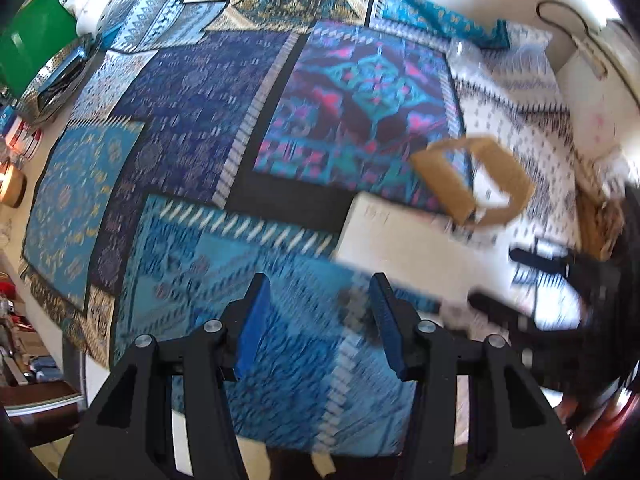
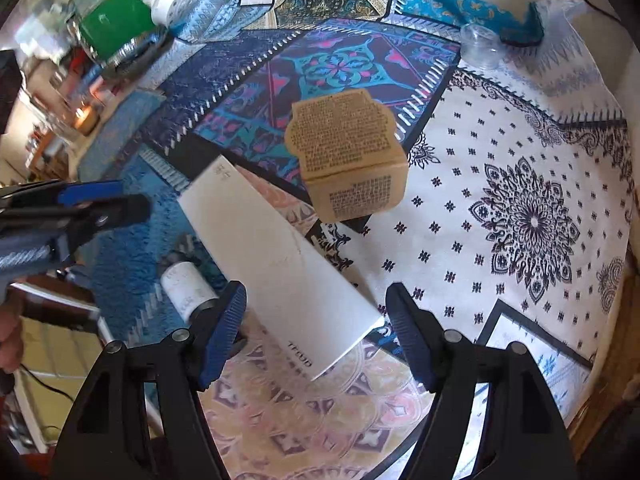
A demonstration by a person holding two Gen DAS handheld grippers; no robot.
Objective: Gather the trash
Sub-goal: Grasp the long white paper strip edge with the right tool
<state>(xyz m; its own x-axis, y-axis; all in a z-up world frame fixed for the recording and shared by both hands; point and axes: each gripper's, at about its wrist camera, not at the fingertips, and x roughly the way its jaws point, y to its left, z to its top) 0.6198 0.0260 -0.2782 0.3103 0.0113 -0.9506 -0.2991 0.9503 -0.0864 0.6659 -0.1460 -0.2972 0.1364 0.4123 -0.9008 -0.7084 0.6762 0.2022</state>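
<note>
A patchwork of patterned cloths (image 2: 520,208) is covering the table. Mid-table, a long white carton (image 2: 280,264) is lying beside a brown cardboard box (image 2: 352,168). The right gripper (image 2: 316,328) is straddling the carton's near end, jaws apart, not pressing; closing comes next. The left gripper (image 1: 316,320) is hanging apart, empty.

White box (image 2: 276,264) and brown carton (image 2: 348,160) block centre — right cloth (image 2: 520,216) lies open.
</note>
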